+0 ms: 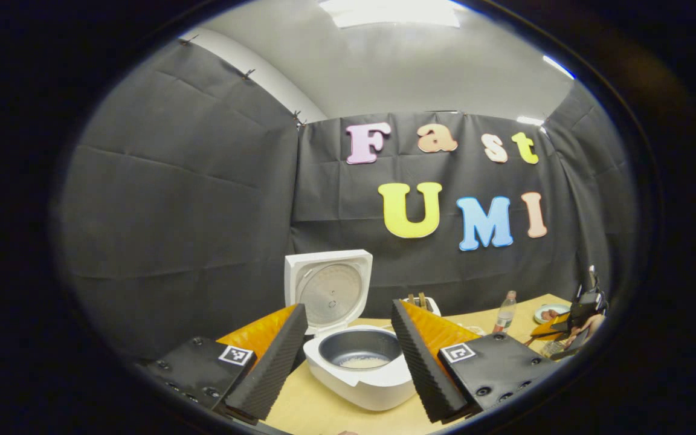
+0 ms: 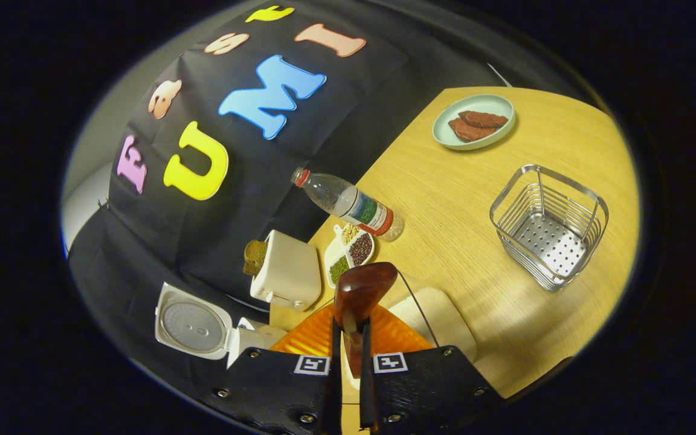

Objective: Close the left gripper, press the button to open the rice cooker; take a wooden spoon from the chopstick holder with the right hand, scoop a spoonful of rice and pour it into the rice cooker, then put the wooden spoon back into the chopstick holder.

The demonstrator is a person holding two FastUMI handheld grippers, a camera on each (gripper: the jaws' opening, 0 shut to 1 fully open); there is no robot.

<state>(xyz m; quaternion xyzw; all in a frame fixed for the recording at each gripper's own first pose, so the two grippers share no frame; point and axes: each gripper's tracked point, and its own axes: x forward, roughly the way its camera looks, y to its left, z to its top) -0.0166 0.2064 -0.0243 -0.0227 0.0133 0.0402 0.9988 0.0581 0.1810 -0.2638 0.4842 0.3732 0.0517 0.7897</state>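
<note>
Left tongs point(image 1: 348, 356) gape before the rice cooker point(image 1: 357, 362); right tongs point(image 2: 351, 353) clench the wooden spoon point(image 2: 360, 296).

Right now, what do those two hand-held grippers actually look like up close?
Each is a hand-held gripper with two long wedge-shaped fingers. The left hand-held gripper has ribbed finger pads, translucent orange panels behind them, and flat black bolted blocks, each bearing a small square black-and-white marker. The right hand-held gripper has the same black blocks, screws, paired square markers and an orange backing.
</note>
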